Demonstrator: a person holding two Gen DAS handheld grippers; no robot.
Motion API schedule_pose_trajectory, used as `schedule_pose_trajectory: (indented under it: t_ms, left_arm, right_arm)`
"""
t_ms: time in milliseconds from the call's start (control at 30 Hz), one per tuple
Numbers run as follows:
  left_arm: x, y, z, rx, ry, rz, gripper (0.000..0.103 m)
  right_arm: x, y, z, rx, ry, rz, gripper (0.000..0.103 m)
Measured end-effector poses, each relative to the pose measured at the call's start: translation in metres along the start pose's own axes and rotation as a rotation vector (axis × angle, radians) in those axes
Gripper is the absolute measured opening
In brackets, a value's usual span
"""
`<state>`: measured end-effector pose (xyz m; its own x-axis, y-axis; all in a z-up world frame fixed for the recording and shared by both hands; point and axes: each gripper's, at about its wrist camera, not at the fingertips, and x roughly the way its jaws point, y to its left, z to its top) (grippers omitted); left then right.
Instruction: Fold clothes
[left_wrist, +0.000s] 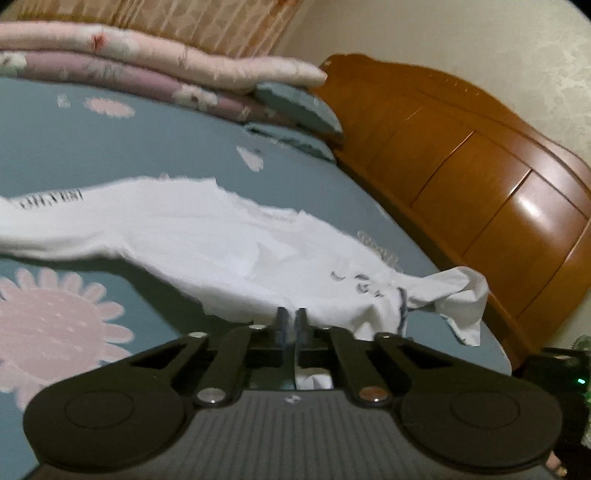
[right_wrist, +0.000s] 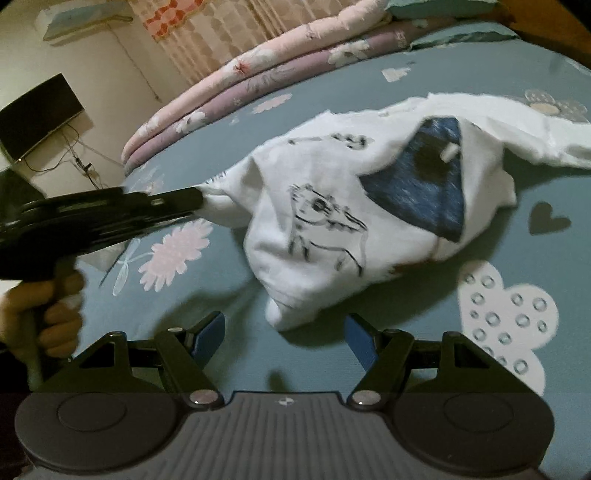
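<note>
- The folding looks barely begun: the white T-shirt (right_wrist: 332, 221) lies crumpled and bunched on the bed sheet (right_wrist: 221, 350), no neat fold visible; spreading and every fold appear still to come.
- At the left of the right wrist view, the left gripper (right_wrist: 201, 199) has its jaws pinched on a corner of the shirt, a hand (right_wrist: 48, 310) on its grip.
- The shirt is soft, thin cotton, wrinkled, with a sketched animal print and a dark blue panel.
- The right gripper (right_wrist: 284, 332) hangs just before the shirt's near edge, jaws wide, holding nothing.
- The sheet is teal, printed with flowers and hearts.
</note>
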<state>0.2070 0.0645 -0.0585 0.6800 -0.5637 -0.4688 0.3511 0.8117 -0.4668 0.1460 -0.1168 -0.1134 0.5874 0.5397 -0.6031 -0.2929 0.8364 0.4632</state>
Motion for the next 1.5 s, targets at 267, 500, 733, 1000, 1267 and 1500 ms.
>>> schedule_pose_trajectory:
  t_ms: [267, 500, 733, 1000, 1267, 1500]
  left_arm:
    - [0.001, 0.013, -0.012, 0.001, 0.096, 0.005, 0.018]
    - [0.053, 0.007, -0.042, 0.125, 0.122, 0.049, 0.04]
    - [0.091, -0.003, -0.042, 0.262, 0.064, 0.046, 0.039]
    - [0.076, -0.01, -0.03, 0.227, 0.082, -0.018, 0.005]
    - [0.01, -0.016, -0.019, 0.195, 0.099, -0.021, 0.004]
    - [-0.033, -0.02, -0.015, 0.173, 0.126, 0.011, 0.005]
  right_arm:
    - [-0.007, 0.002, -0.013, 0.026, 0.011, 0.004, 0.076]
    - [-0.018, -0.007, -0.019, 0.033, 0.009, -0.041, 0.076]
    - [-0.011, -0.028, -0.022, 0.061, 0.014, -0.057, 0.076]
    - [-0.01, -0.032, -0.02, 0.053, 0.006, -0.055, 0.076]
    - [-0.019, -0.023, -0.022, 0.042, 0.006, -0.052, 0.076]
    - [-0.027, -0.013, -0.018, 0.012, -0.01, -0.036, 0.076]
